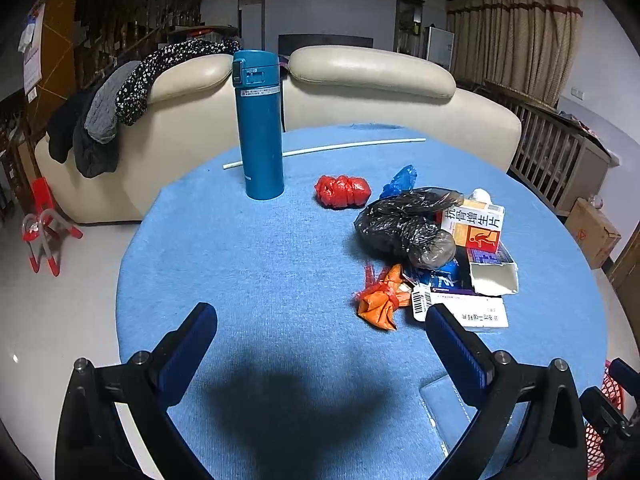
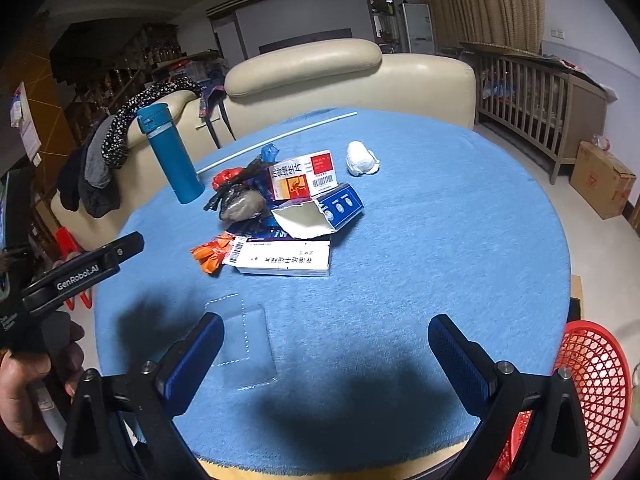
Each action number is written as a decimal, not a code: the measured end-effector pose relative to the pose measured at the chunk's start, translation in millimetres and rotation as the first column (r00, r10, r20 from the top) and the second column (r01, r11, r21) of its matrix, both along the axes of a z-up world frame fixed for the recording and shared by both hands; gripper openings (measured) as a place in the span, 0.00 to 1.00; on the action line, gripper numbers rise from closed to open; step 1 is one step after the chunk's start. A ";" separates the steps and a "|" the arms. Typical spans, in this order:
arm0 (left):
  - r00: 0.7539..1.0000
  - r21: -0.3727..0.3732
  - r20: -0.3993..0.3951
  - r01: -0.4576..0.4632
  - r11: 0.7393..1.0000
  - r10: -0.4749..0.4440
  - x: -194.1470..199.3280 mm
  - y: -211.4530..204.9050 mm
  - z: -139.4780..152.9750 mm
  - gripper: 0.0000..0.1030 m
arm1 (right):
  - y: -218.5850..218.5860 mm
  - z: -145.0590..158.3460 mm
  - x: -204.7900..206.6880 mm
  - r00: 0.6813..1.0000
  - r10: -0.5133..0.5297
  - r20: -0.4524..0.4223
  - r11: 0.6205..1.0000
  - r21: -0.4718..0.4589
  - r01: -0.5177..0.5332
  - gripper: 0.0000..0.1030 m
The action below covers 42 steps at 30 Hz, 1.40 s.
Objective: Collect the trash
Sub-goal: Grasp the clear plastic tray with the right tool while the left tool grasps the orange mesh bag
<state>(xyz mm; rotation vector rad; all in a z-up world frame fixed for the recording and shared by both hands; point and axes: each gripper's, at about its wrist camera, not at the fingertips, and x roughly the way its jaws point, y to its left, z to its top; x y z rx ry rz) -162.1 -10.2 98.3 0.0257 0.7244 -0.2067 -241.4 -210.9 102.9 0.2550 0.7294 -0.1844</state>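
Now both tools hover spread and empty — the left gripper [image 1: 320,320] and right gripper [image 2: 326,330] over the round table's [image 2: 420,248] near edge. Beyond lies the trash pile [image 2: 280,216] toward the middle — red basket [image 2: 592,380] off the right edge.

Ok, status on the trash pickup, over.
Left tongs open, right tongs open, both empty. Trash pile untouched on blue table. Red basket at right. Nothing blocking.
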 end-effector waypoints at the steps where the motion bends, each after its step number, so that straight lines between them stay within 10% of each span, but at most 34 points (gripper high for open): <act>1: 1.000 0.000 0.003 0.002 1.000 -0.002 -1.1 0.0 0.7 1.00 | 0.7 0.6 -0.9 1.000 0.000 0.003 1.000 -0.001 0.000 1.00; 42: 0.999 -0.002 -0.034 0.009 1.000 -0.009 2.3 2.3 -18.9 1.00 | 26.6 -11.7 3.1 0.998 0.063 -0.022 0.998 -0.014 -0.064 1.00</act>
